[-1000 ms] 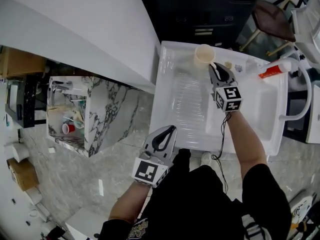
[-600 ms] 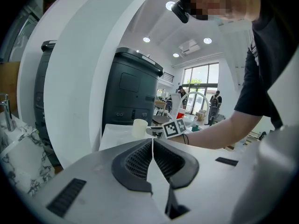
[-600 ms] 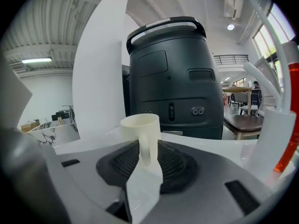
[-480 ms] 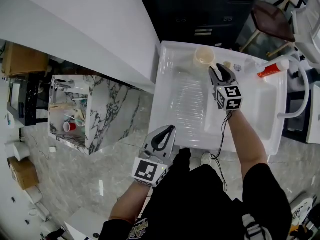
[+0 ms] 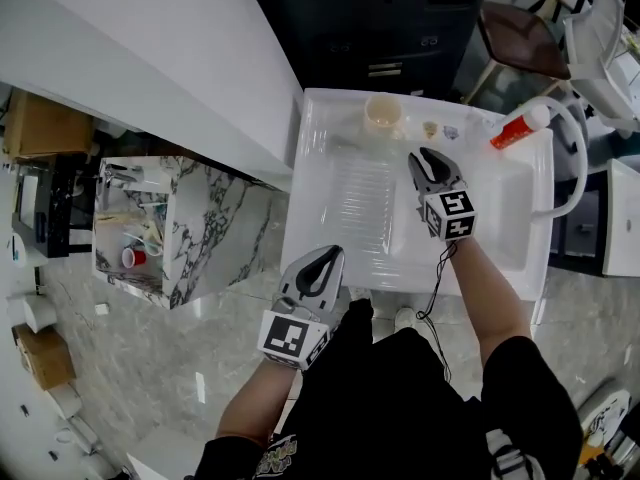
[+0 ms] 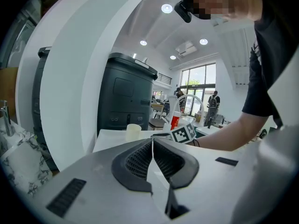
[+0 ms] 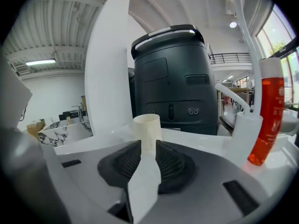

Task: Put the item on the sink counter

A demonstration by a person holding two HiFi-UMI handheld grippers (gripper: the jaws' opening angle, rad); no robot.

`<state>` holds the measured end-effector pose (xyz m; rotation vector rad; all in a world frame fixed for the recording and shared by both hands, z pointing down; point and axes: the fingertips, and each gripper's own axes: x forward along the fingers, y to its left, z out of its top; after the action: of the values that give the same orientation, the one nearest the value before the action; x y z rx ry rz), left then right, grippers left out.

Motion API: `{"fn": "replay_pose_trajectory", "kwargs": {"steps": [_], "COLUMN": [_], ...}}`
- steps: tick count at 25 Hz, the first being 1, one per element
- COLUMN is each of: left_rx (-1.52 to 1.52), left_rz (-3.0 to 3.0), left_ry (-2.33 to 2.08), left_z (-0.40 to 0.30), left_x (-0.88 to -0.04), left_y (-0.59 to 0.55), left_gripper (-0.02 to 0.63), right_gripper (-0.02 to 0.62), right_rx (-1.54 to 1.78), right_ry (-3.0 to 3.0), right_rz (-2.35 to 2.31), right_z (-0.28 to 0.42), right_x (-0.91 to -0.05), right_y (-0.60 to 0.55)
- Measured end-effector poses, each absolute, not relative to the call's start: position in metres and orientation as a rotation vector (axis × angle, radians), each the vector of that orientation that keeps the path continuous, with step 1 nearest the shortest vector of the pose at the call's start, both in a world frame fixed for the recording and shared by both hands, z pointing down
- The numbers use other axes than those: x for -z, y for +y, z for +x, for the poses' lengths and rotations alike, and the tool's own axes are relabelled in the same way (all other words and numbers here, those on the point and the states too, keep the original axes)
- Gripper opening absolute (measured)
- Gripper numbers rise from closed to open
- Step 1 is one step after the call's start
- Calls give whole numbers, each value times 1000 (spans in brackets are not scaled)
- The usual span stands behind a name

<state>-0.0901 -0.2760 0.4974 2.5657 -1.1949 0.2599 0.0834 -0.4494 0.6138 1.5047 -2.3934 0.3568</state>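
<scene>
The cup (image 5: pixel 383 116), a cream, smooth-walled cylinder with an open mouth, stands upright on the back ledge of the sink counter (image 5: pixel 322 158), near the counter's rear edge. The counter is one glossy white moulded piece: a ribbed drainboard (image 5: pixel 365 200) on its left part and a rectangular basin (image 5: pixel 503 213) on its right. A red translucent bottle (image 5: pixel 512 130) with a white cap lies tilted by the back right corner, beside a white curved faucet (image 5: pixel 582 163). 2 small items between the cup and the bottle are too small to tell.

The right gripper (image 5: pixel 428 158) hovers over the basin's left rim, apart from the cup. Its ridged dark pads have just been closing but stand narrowly apart, with nothing between them; the cup shows beyond the gap. The left gripper (image 5: pixel 335 256) sits at the counter's front edge with its jaws pressed together and empty.

A white wall (image 5: pixel 150 58) borders the counter's left side, a dark grey rounded unit (image 7: pixel 170 78) stands behind it, and a marble-patterned cabinet (image 5: pixel 210 228) stands well apart to the left. The drainboard lies bare.
</scene>
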Motion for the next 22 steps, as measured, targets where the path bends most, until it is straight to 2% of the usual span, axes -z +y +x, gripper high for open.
{"fn": "replay_pose_trajectory", "kwargs": {"steps": [5,22], "left_rx": [-232,-167], "left_rz": [2570,2599], "left_ry": [-1191,-1233], "left_z": [-69,3], "left_x": [-486,-445], "left_y": [-265,-195], "left_gripper": [21,21], "right_gripper": [54,54], "right_rx": [-314,-265], "right_ry": [-2419,-2638], "right_rz": [1531,1433], "right_z": [97,123], "right_x": [-583,-454], "right_y": [-417,-265]}}
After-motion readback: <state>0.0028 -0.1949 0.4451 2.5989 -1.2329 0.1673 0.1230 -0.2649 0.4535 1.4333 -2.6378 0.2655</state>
